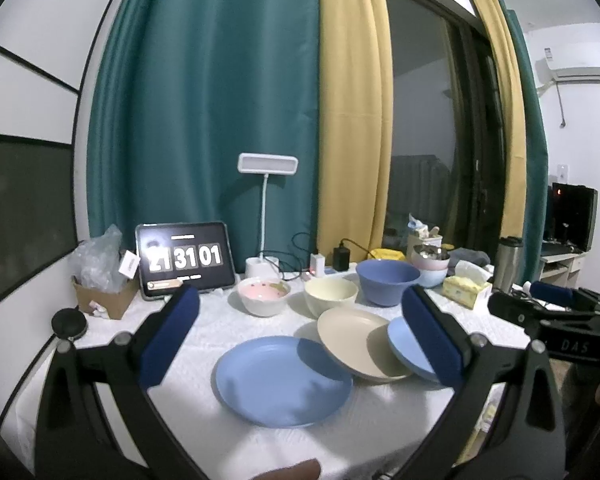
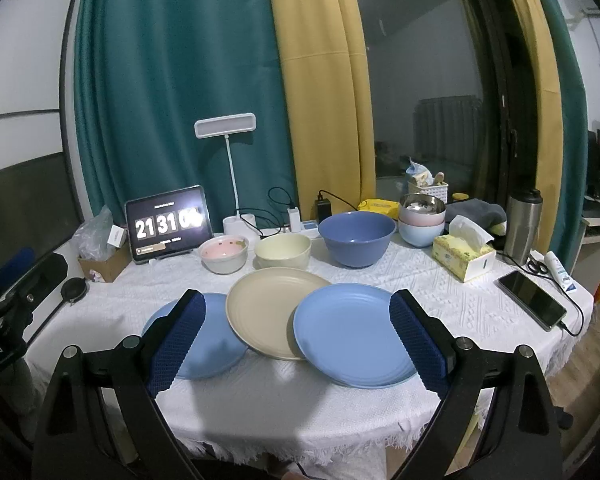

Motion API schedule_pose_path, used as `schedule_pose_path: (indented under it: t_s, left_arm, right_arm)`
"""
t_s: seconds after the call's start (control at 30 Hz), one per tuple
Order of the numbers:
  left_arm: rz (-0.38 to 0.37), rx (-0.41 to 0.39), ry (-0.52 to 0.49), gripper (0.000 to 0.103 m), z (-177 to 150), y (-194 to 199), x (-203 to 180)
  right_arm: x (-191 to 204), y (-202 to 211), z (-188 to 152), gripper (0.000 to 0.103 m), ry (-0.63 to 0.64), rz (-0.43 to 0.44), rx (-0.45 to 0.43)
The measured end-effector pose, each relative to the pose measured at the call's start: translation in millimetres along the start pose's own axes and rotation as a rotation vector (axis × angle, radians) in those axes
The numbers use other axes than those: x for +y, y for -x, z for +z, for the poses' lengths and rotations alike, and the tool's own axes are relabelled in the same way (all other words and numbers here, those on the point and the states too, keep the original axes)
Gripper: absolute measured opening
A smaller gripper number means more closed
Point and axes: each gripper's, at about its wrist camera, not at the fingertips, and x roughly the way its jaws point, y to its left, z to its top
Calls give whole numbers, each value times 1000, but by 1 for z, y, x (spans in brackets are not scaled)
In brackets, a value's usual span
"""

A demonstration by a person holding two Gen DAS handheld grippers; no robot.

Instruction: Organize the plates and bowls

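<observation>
Blue plate (image 2: 352,334) overlapping cream plate (image 2: 268,312), seemingly resting on it; second blue plate (image 2: 216,344) lying left. Left tool (image 1: 300,336) and right tool (image 2: 296,344) hovering wide open, gripping nothing.

Left gripper (image 1: 300,322) jaws wide above blue plate (image 1: 282,382)

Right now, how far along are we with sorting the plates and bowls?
Barely started. Done: only the bowl stack at the back. In hand: nothing; the left gripper and right gripper are both open and empty. Left: three plates, the left blue plate, cream plate and right blue plate, lie overlapping unstacked; the pink bowl, cream bowl and dark blue bowl stand separately.
</observation>
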Motion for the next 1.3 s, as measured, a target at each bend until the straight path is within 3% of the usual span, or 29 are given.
schedule_pose_path:
  t_s: [1.3]
  left_arm:
    - [2, 8, -3, 102, 1, -1, 0]
  right_arm:
    - [1, 1, -1, 96, 1, 0, 0]
